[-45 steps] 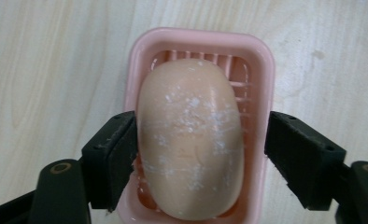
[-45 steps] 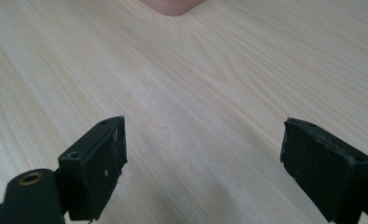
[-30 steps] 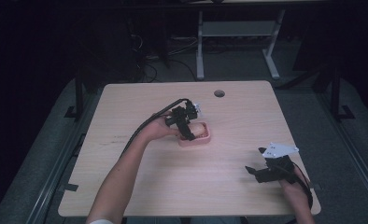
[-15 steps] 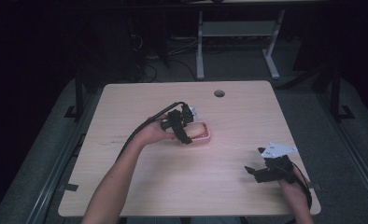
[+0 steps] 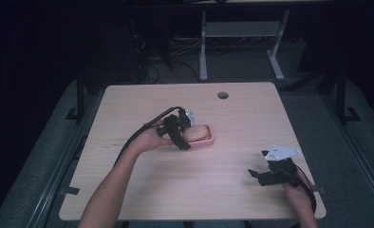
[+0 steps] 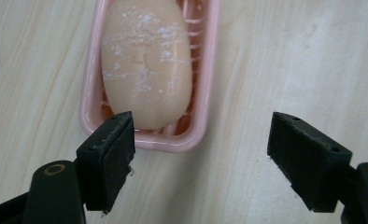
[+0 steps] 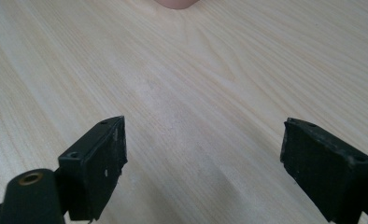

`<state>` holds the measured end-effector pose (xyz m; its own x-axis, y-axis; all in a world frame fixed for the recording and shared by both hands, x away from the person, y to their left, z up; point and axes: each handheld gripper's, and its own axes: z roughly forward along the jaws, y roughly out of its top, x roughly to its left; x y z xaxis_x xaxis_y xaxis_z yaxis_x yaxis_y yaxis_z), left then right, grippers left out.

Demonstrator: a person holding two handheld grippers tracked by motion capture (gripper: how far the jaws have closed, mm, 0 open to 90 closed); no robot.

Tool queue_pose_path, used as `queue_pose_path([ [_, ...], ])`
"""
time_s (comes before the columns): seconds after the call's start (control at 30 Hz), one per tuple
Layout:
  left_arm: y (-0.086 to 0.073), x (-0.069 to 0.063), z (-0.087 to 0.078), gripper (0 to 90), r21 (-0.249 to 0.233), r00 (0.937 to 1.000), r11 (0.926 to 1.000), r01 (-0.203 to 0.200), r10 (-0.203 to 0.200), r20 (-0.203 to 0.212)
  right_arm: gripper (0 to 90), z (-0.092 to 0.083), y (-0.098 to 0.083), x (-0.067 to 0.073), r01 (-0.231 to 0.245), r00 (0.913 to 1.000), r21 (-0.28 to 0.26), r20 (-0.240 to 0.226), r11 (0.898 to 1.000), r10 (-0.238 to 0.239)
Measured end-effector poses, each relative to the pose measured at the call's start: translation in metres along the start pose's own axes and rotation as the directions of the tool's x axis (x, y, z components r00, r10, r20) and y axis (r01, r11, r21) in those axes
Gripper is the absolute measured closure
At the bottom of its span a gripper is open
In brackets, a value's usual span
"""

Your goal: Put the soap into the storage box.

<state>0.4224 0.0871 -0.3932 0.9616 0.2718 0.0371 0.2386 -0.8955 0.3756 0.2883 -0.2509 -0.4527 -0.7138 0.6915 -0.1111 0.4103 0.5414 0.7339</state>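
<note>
The soap point(image 6: 146, 63) lies in a pink dish point(image 6: 209, 70) near the middle of the table point(image 5: 142, 190), a little left of centre, and the left gripper point(image 6: 201, 154) hangs just above the near end of that dish with its jaws spread wide, holding nothing. It is a smooth, rounded oval bar, pale peach in colour, with whitish dried streaks and specks across its top. It looks firm and fairly light, but its curved sides will likely be slippery, so a pinch across the narrow middle, one jaw on each long side, seems the surest hold; squeezing near a tapered end could make it shoot out. The dish has raised ribs under the bar and a low rim, and it may slide or lift with the bar if the jaws catch its wall. The right gripper point(image 5: 273, 173) rests well apart at the near right of the table, its jaws also spread over bare wood.
</note>
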Motion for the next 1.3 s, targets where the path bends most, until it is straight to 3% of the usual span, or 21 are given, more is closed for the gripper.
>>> queue_pose_path([
  [0.43, -0.013, -0.013, -0.006, 22.6, -0.003, 0.9998, 0.9999, -0.011, 0.011, -0.014, 13.9, 0.003, 0.001, 0.001, 0.004, 1.0000, 0.008, 0.003, 1.000, -0.004],
  [0.8, -0.030, -0.021, -0.008, 21.4, 0.019, 0.9996, 0.9998, -0.001, 0.001, -0.027, 13.9, 0.003, 0.001, 0.002, 0.005, 1.0000, 0.016, 0.007, 1.000, -0.005],
  [0.93, -0.036, -0.024, -0.010, 22.4, -0.008, 0.9998, 0.9999, 0.010, -0.010, -0.017, 13.9, 0.003, 0.001, 0.002, 0.004, 1.0000, 0.017, 0.009, 1.000, -0.004],
  [1.3, -0.056, -0.030, -0.009, 22.2, -0.001, 0.9992, 0.9996, 0.028, -0.028, -0.029, 14.0, 0.005, 0.001, 0.003, 0.002, 0.9999, 0.025, 0.012, 1.000, -0.003],
])
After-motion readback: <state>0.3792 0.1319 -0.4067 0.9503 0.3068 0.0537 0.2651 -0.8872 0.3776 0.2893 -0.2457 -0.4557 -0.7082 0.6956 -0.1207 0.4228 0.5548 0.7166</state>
